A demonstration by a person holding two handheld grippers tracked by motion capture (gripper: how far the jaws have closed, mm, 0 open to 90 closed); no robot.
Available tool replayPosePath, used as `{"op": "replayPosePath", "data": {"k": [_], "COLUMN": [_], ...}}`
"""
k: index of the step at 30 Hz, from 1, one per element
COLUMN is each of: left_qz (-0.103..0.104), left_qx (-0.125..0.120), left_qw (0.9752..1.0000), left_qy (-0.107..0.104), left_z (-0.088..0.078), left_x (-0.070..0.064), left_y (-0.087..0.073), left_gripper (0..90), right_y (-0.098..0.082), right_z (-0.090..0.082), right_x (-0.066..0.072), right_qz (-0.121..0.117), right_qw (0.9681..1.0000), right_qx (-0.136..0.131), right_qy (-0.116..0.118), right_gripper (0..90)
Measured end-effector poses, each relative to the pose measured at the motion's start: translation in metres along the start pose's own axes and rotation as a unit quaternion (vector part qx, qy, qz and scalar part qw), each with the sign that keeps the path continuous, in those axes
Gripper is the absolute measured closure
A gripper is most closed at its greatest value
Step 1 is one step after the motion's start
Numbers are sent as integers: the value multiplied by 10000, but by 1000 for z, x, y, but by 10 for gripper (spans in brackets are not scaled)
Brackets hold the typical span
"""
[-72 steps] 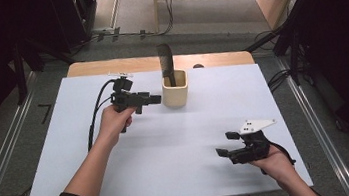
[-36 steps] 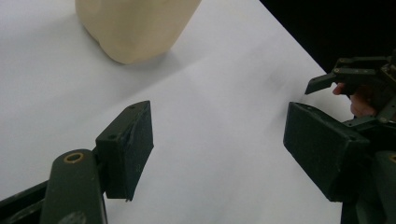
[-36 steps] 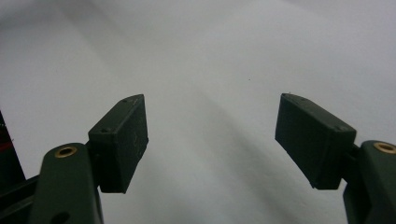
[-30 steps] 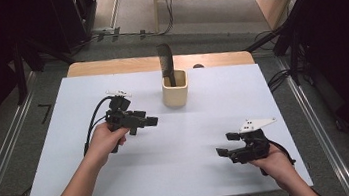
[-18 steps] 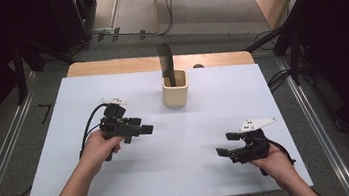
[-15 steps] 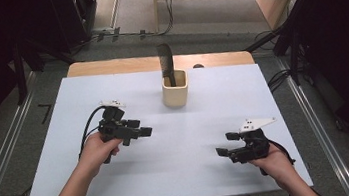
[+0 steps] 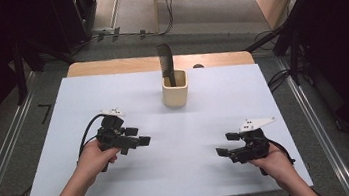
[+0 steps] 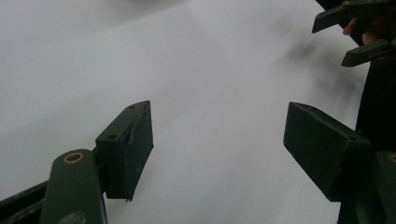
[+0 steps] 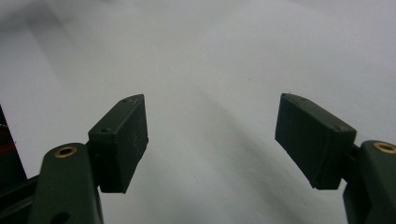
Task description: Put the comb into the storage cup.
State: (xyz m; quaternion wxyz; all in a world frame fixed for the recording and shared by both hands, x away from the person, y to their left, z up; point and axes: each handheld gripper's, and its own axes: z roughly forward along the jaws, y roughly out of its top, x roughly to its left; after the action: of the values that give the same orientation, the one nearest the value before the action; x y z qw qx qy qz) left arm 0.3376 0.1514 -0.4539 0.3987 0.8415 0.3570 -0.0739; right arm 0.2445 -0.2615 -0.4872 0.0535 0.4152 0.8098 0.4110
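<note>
Left tongs [image 7: 143, 141] are spread w/ nothing between them, low over the white worktop [image 7: 64, 116] on the person's left side; in the left gripper view [image 8: 217, 140] the gap shows bare sheet, w/ the other tool's tips up in the far corner. Right tongs [image 7: 222, 151] are spread too and empty, near the front right of the sheet; the right gripper view [image 9: 210, 140] gives the same bare surface between the pads. The nearest thing is the beige cup [image 7: 175, 90], upright toward the back centre, w/ a dark comb-like piece [image 7: 166, 64] standing in it, leaning a bit off vertical; its exact type is too small to tell. Both tools sit well apart from the cup, so nothing is gripped yet. If the work goes on w/ the cup, I'd judge a good approach as: keep the jaws wide, come in level, aim at the cup wall or the dark piece above the rim, not both, and close slowly so the light cup doesn't tip or slide. The free tool can steady the cup's side.
</note>
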Motion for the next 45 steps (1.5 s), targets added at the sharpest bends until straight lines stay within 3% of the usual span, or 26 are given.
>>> {"op": "replayPosePath", "data": {"k": [12,25,40,45], "left_qz": [175,159,137,197], "left_qx": [-48,-124,-285,-323], "left_qw": [9997,9990,9968,9949], "left_qy": [179,400,729,931], "left_z": [-9,-28,-52,-57], "left_x": [-3,2,5,4], "left_y": [-14,-32,-54,-58], "left_gripper": [256,256,256,257], "right_y": [0,-1,-1,-1], "right_z": [0,0,-2,-2], "right_x": [-2,-3,-4,-5], "right_qz": [44,46,129,136], "right_qw": [10000,10000,9999,9999], "right_qx": [-8,7,-11,-16], "right_qy": [4,-13,-46,-35], "right_gripper": [239,239,239,239]}}
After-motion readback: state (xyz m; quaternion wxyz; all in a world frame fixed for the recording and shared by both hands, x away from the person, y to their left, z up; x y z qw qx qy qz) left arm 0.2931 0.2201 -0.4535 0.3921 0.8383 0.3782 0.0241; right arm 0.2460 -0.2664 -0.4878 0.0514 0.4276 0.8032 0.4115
